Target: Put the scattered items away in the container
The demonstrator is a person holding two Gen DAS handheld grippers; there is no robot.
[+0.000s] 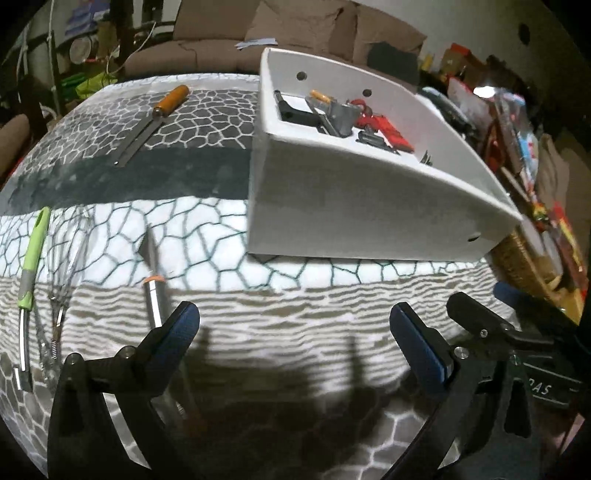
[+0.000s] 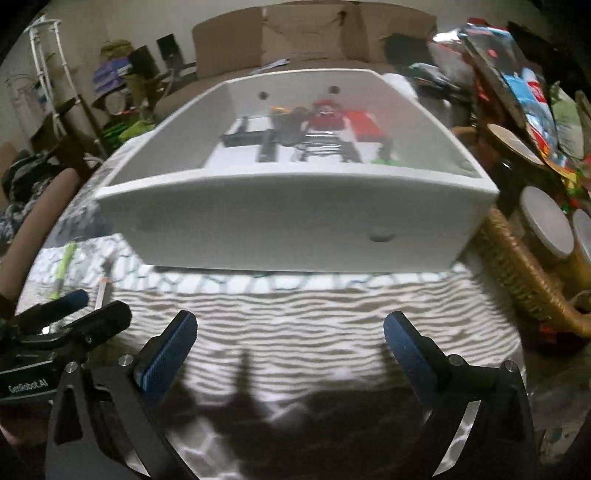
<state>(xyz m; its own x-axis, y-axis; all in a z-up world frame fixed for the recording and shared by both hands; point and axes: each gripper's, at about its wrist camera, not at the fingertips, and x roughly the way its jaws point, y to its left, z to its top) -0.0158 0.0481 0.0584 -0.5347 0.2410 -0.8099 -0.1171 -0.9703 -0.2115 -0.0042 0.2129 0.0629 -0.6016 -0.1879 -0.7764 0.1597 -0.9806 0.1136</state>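
A white open container (image 1: 354,206) stands on the patterned cloth and holds red, black and grey tools (image 1: 347,118). On the cloth to its left lie an orange-handled blade (image 1: 155,122), a green-handled tool (image 1: 31,266), a wire whisk (image 1: 61,291) and a metal tool with an orange band (image 1: 153,295). My left gripper (image 1: 295,332) is open and empty, near the cloth's front. In the right wrist view the container (image 2: 295,218) is straight ahead, blurred. My right gripper (image 2: 290,339) is open and empty in front of it. The green-handled tool (image 2: 64,266) lies at far left.
A wicker basket (image 2: 517,273) with lidded jars (image 2: 546,225) stands close to the container's right side. Bright packets (image 1: 517,122) are piled behind it. A brown sofa (image 1: 295,33) runs along the back, and shelves with clutter (image 2: 55,110) stand at the left.
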